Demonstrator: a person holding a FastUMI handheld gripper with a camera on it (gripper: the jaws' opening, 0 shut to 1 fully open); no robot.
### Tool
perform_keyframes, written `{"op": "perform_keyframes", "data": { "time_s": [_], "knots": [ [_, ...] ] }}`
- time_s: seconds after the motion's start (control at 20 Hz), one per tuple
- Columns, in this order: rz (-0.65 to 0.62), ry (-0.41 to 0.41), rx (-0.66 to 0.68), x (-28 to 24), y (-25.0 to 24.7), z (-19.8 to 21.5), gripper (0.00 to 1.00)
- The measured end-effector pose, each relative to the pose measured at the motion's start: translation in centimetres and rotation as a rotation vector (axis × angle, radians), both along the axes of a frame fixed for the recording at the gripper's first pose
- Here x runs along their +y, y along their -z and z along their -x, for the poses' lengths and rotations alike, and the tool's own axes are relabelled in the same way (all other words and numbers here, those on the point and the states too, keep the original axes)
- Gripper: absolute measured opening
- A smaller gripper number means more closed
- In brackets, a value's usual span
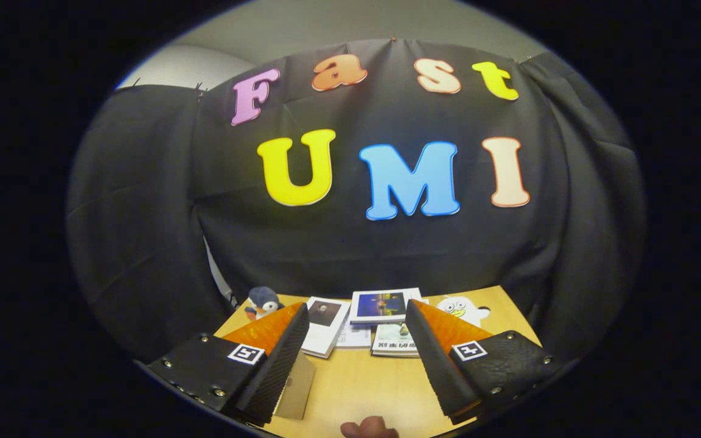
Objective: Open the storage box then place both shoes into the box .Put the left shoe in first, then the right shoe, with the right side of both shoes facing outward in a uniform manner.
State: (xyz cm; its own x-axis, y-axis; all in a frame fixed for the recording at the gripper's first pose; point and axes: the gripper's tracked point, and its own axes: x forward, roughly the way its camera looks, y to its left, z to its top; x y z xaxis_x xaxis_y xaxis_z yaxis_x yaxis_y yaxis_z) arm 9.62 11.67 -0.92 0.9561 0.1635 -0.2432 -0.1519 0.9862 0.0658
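Gripper view: the gripper [356,340] is held above the wooden worktop [362,383] with jaws spread wide, nothing grasped. Beyond them, a plush penguin [263,301], several booklets [367,322] and a white plush duck [463,309] are seen.

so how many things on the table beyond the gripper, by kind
Plush toys: 2, a penguin and a white duck
Books or booklets: 4, at and
Tan card by the near finger: 1
Total: 7
The gripper is open, holding nothing.
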Motion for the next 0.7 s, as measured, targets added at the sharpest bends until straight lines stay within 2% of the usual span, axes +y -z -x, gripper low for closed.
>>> {"op": "perform_keyframes", "data": {
  "time_s": [0.2, 0.3, 0.45, 0.7],
  "knots": [
    [-0.014, 0.079, -0.218, -3.8, -5.9, 1.8, 0.97],
    [0.005, 0.091, -0.275, -5.7, -6.1, 2.8, 0.97],
    [0.012, 0.08, -0.287, -6.2, -6.7, 3.9, 0.96],
    [0.008, 0.067, -0.269, -7.5, -5.6, 3.4, 0.96]
  ]
}}
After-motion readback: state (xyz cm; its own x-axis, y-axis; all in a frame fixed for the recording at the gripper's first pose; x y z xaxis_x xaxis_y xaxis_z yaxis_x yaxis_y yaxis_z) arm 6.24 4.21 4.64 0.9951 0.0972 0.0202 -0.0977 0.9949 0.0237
